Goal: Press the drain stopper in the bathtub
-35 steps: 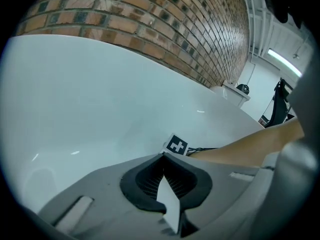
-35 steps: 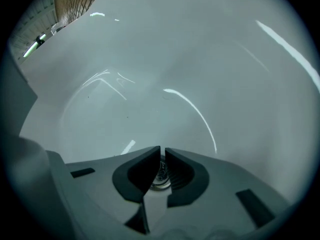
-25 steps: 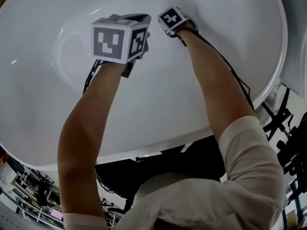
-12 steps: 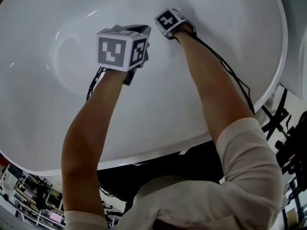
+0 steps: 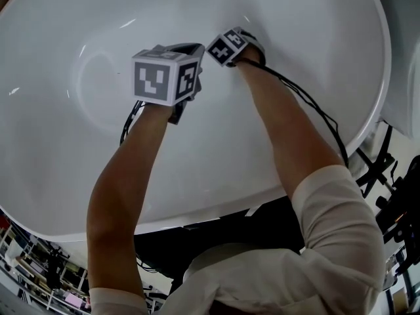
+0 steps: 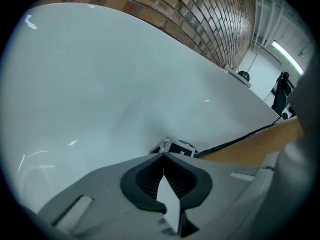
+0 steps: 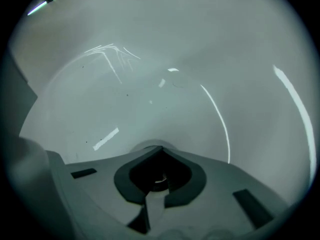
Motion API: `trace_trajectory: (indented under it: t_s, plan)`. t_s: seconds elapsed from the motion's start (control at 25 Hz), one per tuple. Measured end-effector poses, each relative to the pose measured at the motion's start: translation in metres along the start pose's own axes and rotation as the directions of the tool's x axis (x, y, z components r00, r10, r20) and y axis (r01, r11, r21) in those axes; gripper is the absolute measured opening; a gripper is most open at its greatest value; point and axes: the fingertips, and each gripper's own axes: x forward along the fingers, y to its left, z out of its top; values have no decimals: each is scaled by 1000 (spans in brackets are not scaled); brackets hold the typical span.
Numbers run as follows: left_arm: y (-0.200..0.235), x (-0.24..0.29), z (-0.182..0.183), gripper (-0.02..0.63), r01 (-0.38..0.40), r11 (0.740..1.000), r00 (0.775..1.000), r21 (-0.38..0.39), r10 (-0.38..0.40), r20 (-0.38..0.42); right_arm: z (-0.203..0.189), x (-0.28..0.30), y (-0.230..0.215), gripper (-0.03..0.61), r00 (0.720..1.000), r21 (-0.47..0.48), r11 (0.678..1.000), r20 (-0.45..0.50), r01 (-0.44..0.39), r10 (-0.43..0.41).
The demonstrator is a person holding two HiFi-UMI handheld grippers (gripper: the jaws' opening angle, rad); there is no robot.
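The white bathtub fills the head view, and both arms reach down into it. My right gripper is shut, its tips down at the tub floor over the round drain stopper. Only the stopper's grey rim shows past the tips, plus a bright bit through the gap in the jaws. In the head view the right gripper hides the stopper. My left gripper is shut on nothing and hangs just left of the right one; its marker cube shows in the head view.
The tub's curved inner wall rises all round. A brick wall stands behind the tub. Black cables run along the right forearm over the tub's rim. Shelving and gear stand outside the tub at the right.
The right gripper's cube has shifted a little left, closer to the left gripper. The left gripper has drifted slightly right. Both stay shut.
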Motion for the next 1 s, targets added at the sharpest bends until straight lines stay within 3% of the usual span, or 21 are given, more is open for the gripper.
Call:
trace_trajectory:
  t_s: [0.28, 1.0]
  plan:
    - [3, -3, -8, 3, 0, 1000, 1000, -13, 0, -2, -6, -4, 19, 0, 991, 52, 992, -63, -117, 120]
    - [1, -6, -6, 2, 20, 1000, 1000, 5, -20, 19, -8, -4, 14, 12, 984, 156, 976, -68, -150, 162]
